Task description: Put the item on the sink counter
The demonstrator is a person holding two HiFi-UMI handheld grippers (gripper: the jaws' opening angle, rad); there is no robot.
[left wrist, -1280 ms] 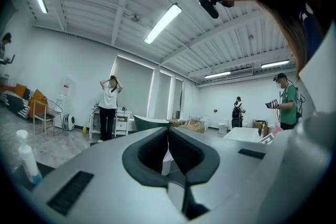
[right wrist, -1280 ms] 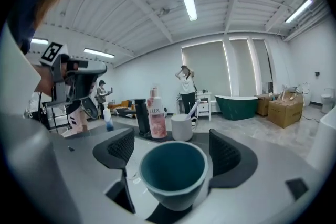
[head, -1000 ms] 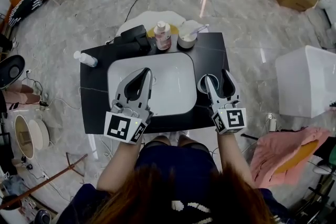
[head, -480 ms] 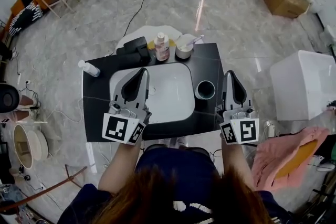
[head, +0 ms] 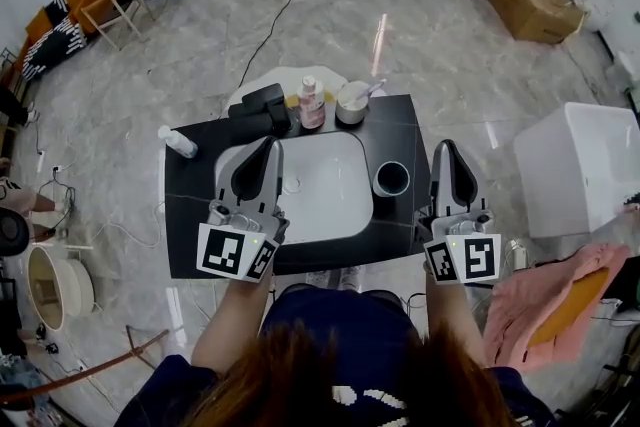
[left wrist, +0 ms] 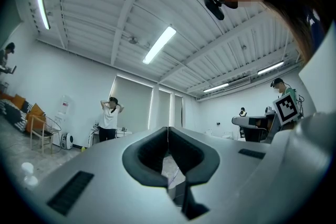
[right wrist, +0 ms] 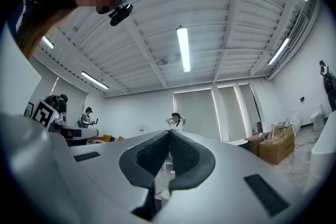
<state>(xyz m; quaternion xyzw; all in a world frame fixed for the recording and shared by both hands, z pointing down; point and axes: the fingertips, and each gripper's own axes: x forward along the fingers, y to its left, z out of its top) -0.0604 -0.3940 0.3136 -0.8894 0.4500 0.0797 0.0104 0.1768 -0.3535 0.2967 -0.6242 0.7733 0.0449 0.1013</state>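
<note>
A grey cup [head: 391,179] stands upright on the black sink counter [head: 190,205], just right of the white basin [head: 320,177]. My right gripper [head: 444,148] is shut and empty, held off the counter's right edge, apart from the cup. My left gripper [head: 268,145] is shut and empty over the basin's left rim. In the left gripper view the left gripper [left wrist: 168,128] points up at the ceiling, jaws together. The right gripper [right wrist: 169,132] likewise points upward in its own view, with nothing between the jaws.
At the counter's back stand a pink-labelled bottle [head: 312,102], a white bowl [head: 352,102] and a black object [head: 262,105]. A small white bottle [head: 180,142] lies at the left corner. A white box [head: 585,165] and pink cloth [head: 540,295] sit right.
The right gripper, open around the cup a second ago, has let it go, closed and drawn back to the right. The left gripper has barely moved.
</note>
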